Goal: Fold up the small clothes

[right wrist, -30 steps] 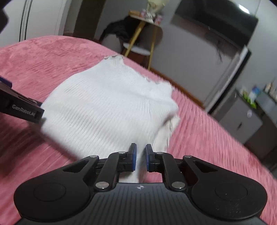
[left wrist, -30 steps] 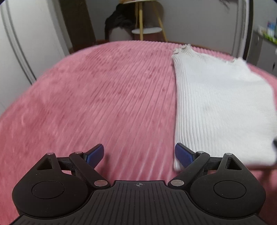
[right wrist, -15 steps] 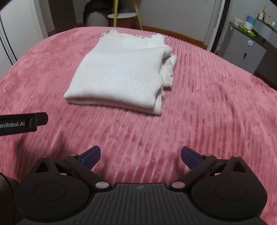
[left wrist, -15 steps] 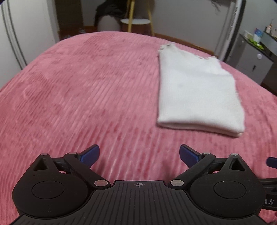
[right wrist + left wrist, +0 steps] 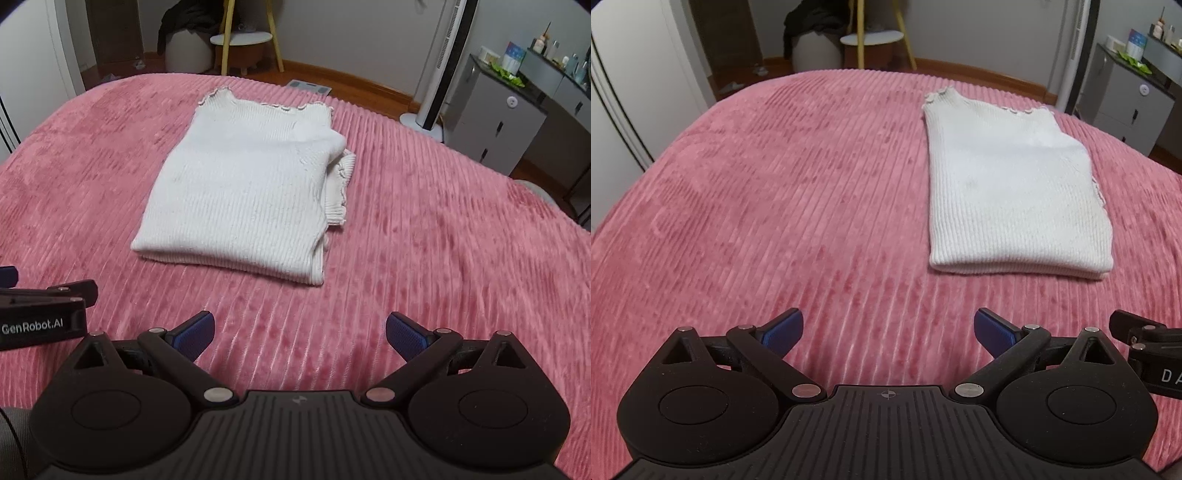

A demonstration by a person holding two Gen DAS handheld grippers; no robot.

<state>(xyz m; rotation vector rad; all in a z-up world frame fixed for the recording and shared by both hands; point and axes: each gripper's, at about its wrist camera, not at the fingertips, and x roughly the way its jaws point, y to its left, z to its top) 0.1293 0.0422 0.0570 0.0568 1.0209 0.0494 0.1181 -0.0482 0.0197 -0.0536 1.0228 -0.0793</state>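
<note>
Sweater [image 5: 243,199], white ribbed, lies folded on the pink bed [image 5: 424,258]; left hand-held gripper [image 5: 888,330] and right hand-held gripper [image 5: 299,332] hover near its front edge, both wide and empty. We should tuck its protruding right cuff.

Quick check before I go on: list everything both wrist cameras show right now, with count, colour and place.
sweater: 1, white ribbed knit, folded flat on the bedspread, ahead of both grippers
bedspread: 1, pink ribbed, covers the bed
stool: 1, white top, yellow legs, on the floor beyond the bed
tower fan: 1, white and black, far right on the floor
cabinet: 1, grey, right wall, small items on top
left gripper: 1, black with blue pads, open, holds nothing
right gripper: 1, black with blue pads, open, holds nothing
</note>
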